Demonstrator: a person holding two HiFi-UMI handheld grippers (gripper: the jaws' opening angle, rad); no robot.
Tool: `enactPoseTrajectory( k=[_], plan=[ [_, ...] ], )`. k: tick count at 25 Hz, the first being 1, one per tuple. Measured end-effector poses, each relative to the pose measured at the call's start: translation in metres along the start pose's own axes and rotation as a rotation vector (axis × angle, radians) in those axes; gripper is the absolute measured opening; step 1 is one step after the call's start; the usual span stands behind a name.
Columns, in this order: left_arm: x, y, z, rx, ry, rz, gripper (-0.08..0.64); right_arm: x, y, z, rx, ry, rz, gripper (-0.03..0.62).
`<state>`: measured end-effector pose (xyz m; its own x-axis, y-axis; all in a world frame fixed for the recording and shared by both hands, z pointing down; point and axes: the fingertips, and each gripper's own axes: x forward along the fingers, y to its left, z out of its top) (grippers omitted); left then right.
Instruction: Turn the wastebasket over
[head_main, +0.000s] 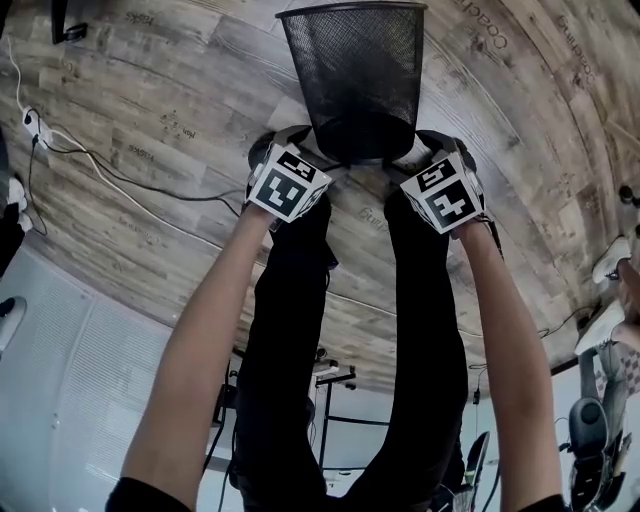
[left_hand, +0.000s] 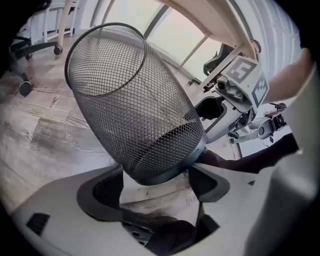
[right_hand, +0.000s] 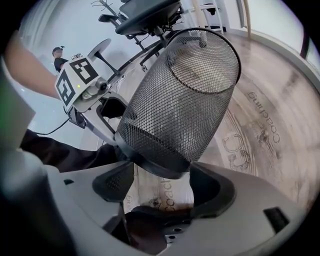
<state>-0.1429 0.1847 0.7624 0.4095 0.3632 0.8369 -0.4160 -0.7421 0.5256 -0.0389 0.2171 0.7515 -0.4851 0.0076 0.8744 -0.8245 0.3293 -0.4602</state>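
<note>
A: Where are we w/ the basket (head_main: 355, 70)?

B: Left gripper (left_hand: 157, 177) & right gripper (right_hand: 160, 182) sit on opp. sides of its base (left_hand: 170, 172). Both have jaws spread wide, not closed on anything. The base's round edge nests in each gap. Looks to me like it's pinched between the 2 grippers, not by either's jaws.

A: Orientation?

B: Tipped over. Base is nearest the person, the mesh wall runs away from there, and the rim (left_hand: 144, 50) is at the far end, opening away & a bit up. Floor (head_main: 180, 100) is beyond the basket. Can't tell if any part touches it.

A: So approx. mid-flip?

B: My guess, yes. To do it well, use even inward pressure from both sides, since prob. only the squeeze holds it. If one side eases, the base likely slips out. Rotate both wrists together at the same rate so the rim swings down past the base. Mesh looks light & springy, so don't over-press. Set the rim flat on the floor before backing off.

A: Risk?

B: Round base rolling in the open jaws. Go slow.
</note>
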Motion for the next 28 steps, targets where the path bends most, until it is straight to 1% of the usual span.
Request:
enactPoseTrajectory(
  k=[4, 8, 10, 11, 12, 13, 14, 18, 20, 24, 28],
  plan=[
    [0.000, 0.000, 0.001, -0.009, 0.001, -0.014, 0.410, 0.000, -0.002, 0.000, -0.001, 0.003, 0.001, 0.334],
    [-0.008, -0.009, -0.001, -0.036, 0.003, -0.102, 0.410, -0.004, 0.001, 0.003, -0.012, -0.005, 0.006, 0.334],
    [-0.016, -0.013, -0.001, -0.020, 0.007, -0.120, 0.410, -0.009, 0.003, 0.008, -0.017, -0.010, 0.010, 0.334],
    [-0.020, -0.014, 0.000, -0.016, 0.004, -0.114, 0.411, -0.011, 0.004, 0.010, -0.015, -0.008, 0.013, 0.334],
    [-0.024, -0.014, 0.002, -0.023, -0.008, -0.098, 0.411, -0.015, 0.005, 0.010, -0.012, -0.004, 0.015, 0.334],
    [-0.029, -0.012, 0.006, -0.047, -0.030, -0.075, 0.411, -0.018, 0.005, 0.010, -0.010, -0.002, 0.014, 0.334],
    [-0.035, -0.010, 0.011, -0.087, -0.061, -0.048, 0.414, -0.020, 0.004, 0.011, -0.011, -0.004, 0.009, 0.334],
    [-0.056, -0.003, 0.040, -0.288, -0.208, 0.043, 0.425, -0.031, 0.002, 0.019, -0.018, -0.014, -0.001, 0.334],
    [-0.061, -0.006, 0.051, -0.355, -0.256, 0.083, 0.429, -0.039, 0.002, 0.023, -0.016, -0.017, -0.001, 0.334],
    [-0.060, -0.009, 0.065, -0.446, -0.305, 0.162, 0.452, -0.059, -0.003, 0.039, 0.010, -0.050, 0.006, 0.334],
    [-0.056, -0.007, 0.074, -0.511, -0.318, 0.246, 0.465, -0.076, -0.020, 0.046, -0.012, -0.050, -0.016, 0.334]
  ],
)
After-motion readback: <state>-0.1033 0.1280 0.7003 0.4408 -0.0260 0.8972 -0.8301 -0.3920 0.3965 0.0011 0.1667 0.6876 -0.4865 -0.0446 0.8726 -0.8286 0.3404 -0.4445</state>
